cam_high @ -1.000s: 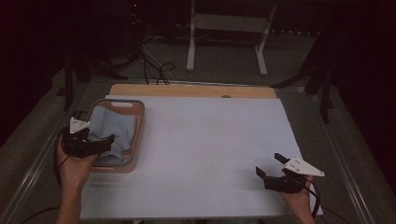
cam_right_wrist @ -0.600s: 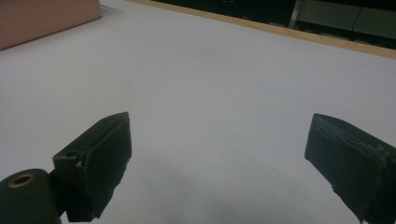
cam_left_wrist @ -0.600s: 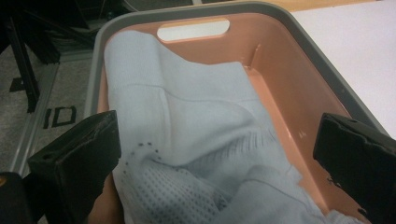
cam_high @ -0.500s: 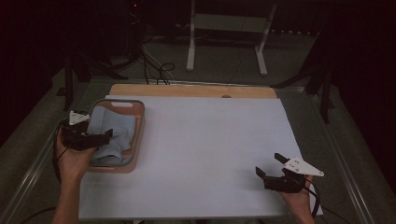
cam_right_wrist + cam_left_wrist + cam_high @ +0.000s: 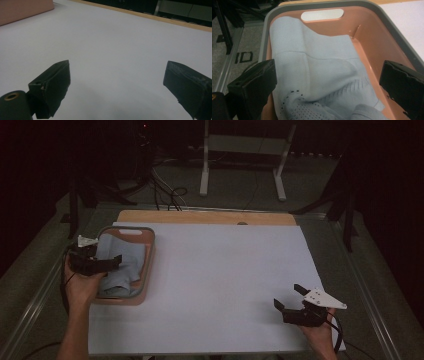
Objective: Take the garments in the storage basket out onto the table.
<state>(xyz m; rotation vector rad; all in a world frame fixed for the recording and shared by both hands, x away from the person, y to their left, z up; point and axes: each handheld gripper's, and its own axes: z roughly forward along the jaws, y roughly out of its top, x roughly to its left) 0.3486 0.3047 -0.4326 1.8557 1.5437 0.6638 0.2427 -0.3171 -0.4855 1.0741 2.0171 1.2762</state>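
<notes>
— Dark floor and stands surround the table [image 5: 210, 285], which wears a pale sheet with a strip of bare wood along its far edge. What sits on it?

— One basket [image 5: 149, 251], salmon inside with a grey rim, at the table's left side. A handle slot is cut through its far wall. A light blue knitted cloth [image 5: 122, 262] lies crumpled in it, covering most of the floor of the basket.

— Where is the left gripper [image 5: 111, 262]?

— Over the basket's left half, held in the person's left hand [image 5: 82, 282]. Its jaws stand spread wide and point across the cloth. In the left gripper view the left gripper [image 5: 329, 82] has one jaw at each side of the frame with the cloth [image 5: 319, 75] between and beyond them; I cannot tell whether the tips touch the fabric. A perforated patch of the knit shows low in that view, and the basket [image 5: 372, 37] wall rises to the right.

— And the right gripper [image 5: 289, 300]?

— Near the table's front right corner, well apart from the basket, in the right hand [image 5: 317, 332]. Its jaws are also spread, holding nothing. The right gripper view shows the right gripper [image 5: 116, 85] low above the bare sheet, with a corner of the basket [image 5: 25, 10] far off at upper left.
</notes>
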